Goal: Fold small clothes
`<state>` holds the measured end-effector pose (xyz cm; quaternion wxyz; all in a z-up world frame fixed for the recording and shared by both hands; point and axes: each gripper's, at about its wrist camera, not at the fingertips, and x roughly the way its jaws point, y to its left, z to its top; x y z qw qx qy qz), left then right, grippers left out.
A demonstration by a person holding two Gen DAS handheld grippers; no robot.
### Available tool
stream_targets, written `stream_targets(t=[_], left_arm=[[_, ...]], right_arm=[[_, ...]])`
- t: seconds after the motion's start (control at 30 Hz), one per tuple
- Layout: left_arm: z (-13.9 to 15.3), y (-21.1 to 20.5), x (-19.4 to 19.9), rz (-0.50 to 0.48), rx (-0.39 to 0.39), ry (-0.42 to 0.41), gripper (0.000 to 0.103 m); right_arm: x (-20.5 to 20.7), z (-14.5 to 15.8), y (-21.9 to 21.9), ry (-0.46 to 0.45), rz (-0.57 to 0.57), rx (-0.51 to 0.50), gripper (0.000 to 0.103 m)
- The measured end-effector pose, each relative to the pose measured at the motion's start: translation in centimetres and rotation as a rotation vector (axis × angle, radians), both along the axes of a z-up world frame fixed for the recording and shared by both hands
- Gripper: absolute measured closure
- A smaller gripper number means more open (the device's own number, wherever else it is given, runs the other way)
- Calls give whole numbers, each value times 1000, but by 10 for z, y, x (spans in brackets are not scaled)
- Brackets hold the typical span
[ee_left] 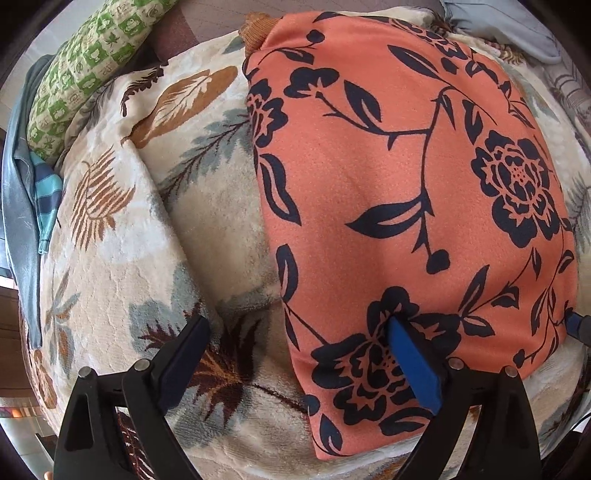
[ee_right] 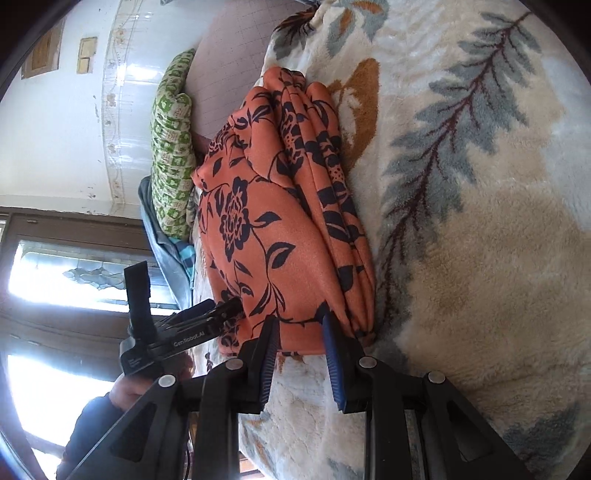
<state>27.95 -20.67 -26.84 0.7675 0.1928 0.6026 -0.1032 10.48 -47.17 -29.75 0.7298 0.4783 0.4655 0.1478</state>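
Observation:
A folded orange cloth [ee_left: 406, 177] with a dark flower print lies on a cream leaf-patterned blanket [ee_left: 110, 266]. My left gripper [ee_left: 299, 332] points down at the cloth's near left corner, open wide. One finger [ee_left: 413, 362] hangs over the cloth and the other over the blanket. In the right wrist view the orange cloth [ee_right: 266, 221] shows as a stack of several layers. My right gripper [ee_right: 300, 319] is turned on its side, its jaws narrow, pinching the stack's near edge. The left gripper [ee_right: 231, 308] hovers beside it, held by a hand [ee_right: 129, 391].
A green patterned pillow [ee_left: 92, 55] lies at the blanket's far left edge, next to a grey-blue garment and a striped blue cloth [ee_left: 48, 192]. A grey cloth [ee_left: 509, 26] sits at the far right. A tiled wall and a window [ee_right: 74, 266] stand beyond the bed.

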Motion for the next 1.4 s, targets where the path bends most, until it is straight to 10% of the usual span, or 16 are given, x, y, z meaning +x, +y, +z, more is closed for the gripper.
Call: stream_targets(t=[0.63,1.4], left_arm=[[66,-4,-10,-76,-190,-231,1],[9,-37,41,19,-163,-46,0]], right_arm=[[-7,22,39,33,-55,-237,73],[9,15,42,113,10,-189,73]])
